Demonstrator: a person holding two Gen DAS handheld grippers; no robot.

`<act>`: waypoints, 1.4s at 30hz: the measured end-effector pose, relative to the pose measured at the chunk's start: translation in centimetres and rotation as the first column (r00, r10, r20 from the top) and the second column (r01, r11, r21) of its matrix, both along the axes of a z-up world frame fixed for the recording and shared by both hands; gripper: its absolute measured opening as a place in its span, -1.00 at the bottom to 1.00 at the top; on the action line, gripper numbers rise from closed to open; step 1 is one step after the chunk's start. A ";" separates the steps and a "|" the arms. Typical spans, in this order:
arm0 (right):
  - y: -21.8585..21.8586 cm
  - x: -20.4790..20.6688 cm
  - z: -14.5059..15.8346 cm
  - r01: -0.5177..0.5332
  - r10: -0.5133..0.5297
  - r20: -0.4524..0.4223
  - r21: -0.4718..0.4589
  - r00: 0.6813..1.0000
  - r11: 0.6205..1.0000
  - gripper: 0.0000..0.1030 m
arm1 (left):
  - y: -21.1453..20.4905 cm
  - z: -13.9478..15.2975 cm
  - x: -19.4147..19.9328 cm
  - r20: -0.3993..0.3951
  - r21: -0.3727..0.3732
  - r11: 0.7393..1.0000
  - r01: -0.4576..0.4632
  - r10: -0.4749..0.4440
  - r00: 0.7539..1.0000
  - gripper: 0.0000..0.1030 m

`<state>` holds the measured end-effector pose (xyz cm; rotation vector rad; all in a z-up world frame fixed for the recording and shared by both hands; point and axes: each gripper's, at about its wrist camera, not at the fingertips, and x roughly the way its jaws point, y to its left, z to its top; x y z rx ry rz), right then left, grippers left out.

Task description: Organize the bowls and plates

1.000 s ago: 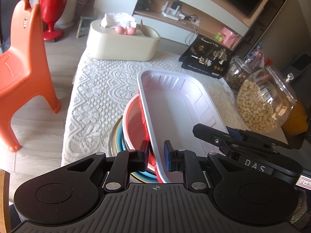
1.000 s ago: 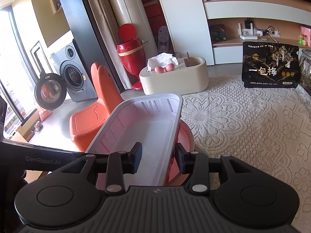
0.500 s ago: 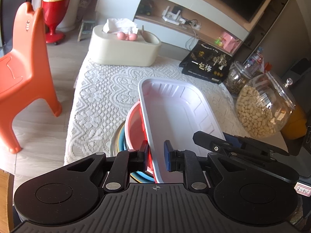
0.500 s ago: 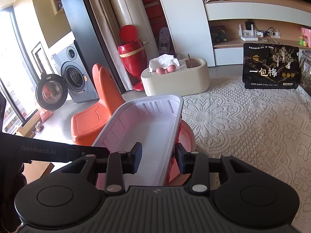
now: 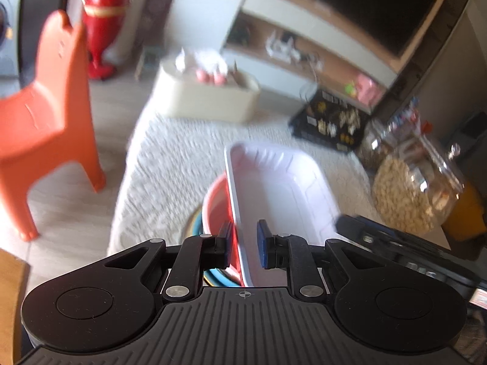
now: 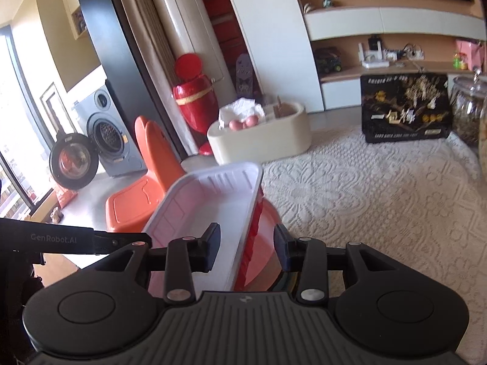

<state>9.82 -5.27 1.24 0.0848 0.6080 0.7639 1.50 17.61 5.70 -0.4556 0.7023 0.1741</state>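
Straddling the white rectangular tray [image 5: 274,188] atop stacked bowls [image 5: 213,206], left gripper [image 5: 243,248] and right gripper [image 6: 246,246] both unclenched; cream tissue box [image 6: 261,140] at twelve o'clock.

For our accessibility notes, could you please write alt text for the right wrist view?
The right gripper straddles the rim of a white tray with its jaws open; the tray sits on a red bowl. A lace tablecloth stretches beyond, with a cream tissue box and a black box at its far end.

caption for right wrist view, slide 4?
Right tool open astride the white tray's rim, above a red bowl on the lace tablecloth.
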 end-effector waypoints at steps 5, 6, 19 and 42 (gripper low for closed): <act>-3.3 -3.4 1.1 -0.022 0.022 0.044 0.012 0.999 1.000 0.08 | -3.7 0.6 -4.6 0.089 0.084 0.996 -0.041 0.034 0.995 -0.64; -4.0 -4.2 0.9 -0.032 0.031 0.044 0.007 0.999 0.999 0.14 | -4.8 0.5 -5.8 0.110 0.100 0.994 -0.049 0.037 0.993 -0.65; -7.8 -9.5 -5.5 -0.024 0.016 -0.062 -0.120 0.998 0.992 0.26 | -15.7 -4.4 -10.8 0.070 0.217 0.976 0.007 -0.022 0.997 -0.69; -6.8 -10.0 -6.5 -0.067 0.049 -0.100 -0.187 0.994 0.980 0.27 | -15.6 -5.1 -10.9 -0.028 0.256 0.966 -0.025 0.034 0.999 -0.69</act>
